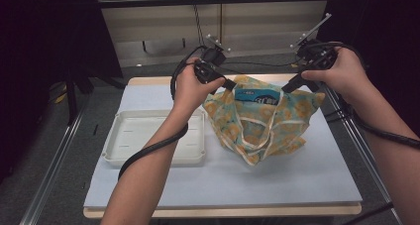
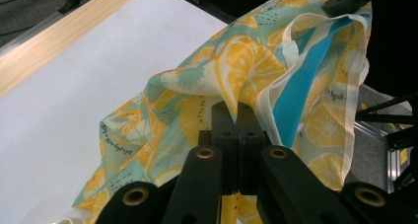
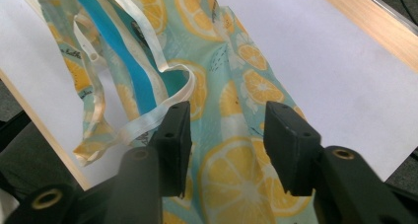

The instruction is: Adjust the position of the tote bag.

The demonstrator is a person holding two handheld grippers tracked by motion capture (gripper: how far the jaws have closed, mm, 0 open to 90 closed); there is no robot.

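White empty tray (image 1: 154,143) at left on the white table cover (image 1: 277,180), wooden table edge (image 1: 223,212), dark surroundings.

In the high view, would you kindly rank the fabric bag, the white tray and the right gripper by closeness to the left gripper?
1. Fabric bag: its edge is clamped in the left gripper.
2. Right gripper: across the bag's opening, at the right.
3. White tray: nearer the person, at the left.

A white-topped table (image 1: 277,185) carries a white tray (image 1: 119,150) beside a lemon-print bag (image 1: 262,131).
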